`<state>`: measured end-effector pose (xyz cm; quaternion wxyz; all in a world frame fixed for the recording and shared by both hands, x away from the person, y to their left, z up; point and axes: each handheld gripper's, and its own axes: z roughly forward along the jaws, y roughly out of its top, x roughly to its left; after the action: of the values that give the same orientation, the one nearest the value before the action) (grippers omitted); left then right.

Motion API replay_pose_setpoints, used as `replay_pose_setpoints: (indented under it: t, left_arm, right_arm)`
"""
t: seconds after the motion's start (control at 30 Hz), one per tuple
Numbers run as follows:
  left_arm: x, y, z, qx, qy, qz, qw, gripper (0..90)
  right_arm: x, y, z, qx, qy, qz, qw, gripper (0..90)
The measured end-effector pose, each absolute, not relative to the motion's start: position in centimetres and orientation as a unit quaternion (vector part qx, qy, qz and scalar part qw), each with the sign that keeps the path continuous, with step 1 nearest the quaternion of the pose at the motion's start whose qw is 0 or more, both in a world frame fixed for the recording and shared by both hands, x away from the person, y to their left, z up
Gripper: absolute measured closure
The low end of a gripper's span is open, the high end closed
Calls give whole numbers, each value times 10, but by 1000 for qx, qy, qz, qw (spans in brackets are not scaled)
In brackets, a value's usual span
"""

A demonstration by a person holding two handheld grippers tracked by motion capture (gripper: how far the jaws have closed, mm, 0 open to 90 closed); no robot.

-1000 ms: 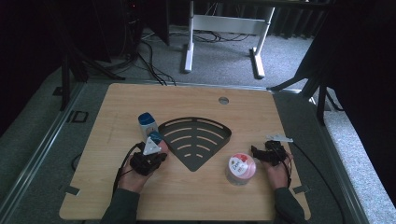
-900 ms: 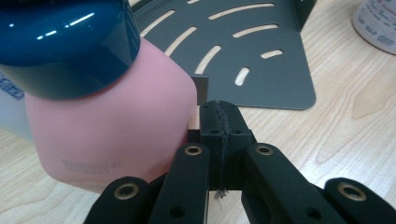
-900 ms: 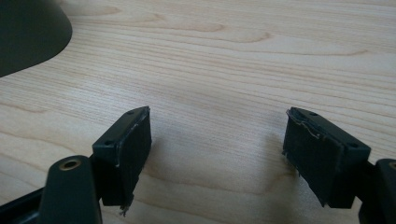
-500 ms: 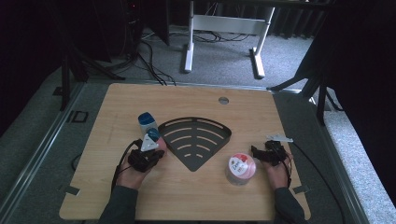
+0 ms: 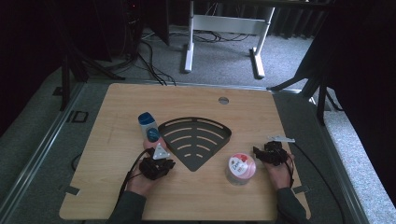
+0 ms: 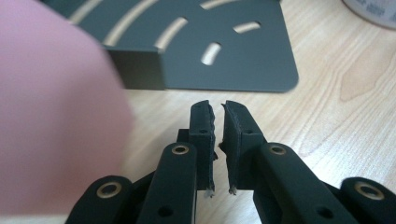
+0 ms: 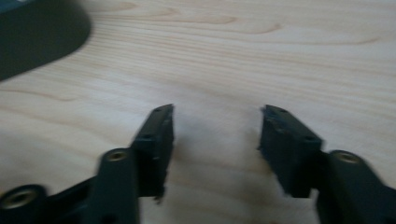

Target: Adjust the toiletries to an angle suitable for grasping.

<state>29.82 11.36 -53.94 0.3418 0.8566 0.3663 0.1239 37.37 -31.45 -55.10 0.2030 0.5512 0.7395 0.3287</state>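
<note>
A bottle with a blue cap [image 5: 148,127] lies on the wooden table [image 5: 116,112], left of a dark fan-shaped slotted tray [image 5: 196,140]. Just near of it is my left gripper [image 5: 156,165]. In the left gripper view its jaws [image 6: 218,105] stand a narrow gap apart, having just been opening, with nothing between them. A blurred pink shape [image 6: 56,116] sits close on their left and the tray [image 6: 224,60] lies ahead. A clear jar with a red and white lid [image 5: 241,168] stands right of the tray. Beside it my right gripper [image 5: 270,154] has just been closing; its jaws [image 7: 217,109] are still wide apart over bare wood.
A round hole [image 5: 223,100] is in the table's far side. Cables trail from both grippers toward the near edge. A white desk frame [image 5: 224,28] and dark stands sit on the grey floor beyond the table. The jar's edge [image 6: 373,9] shows at the left gripper view's top right.
My left hand and gripper have shifted a little toward the near edge, away from the bottle. The right hand, bottle, jar and tray have stayed put.
</note>
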Motion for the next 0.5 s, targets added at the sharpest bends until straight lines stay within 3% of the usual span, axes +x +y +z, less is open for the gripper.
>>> replay_pose_setpoints:
  t: [0.33,0.5]
  left_arm:
    - [304,97,-551,859,363,123,340,834]
    - [304,94,-552,857,360,123,348,828]
  right_arm:
    - [342,-311,-538,509,768,340,187,862]
    - [329,-306,-537,492,781,345,171,888]
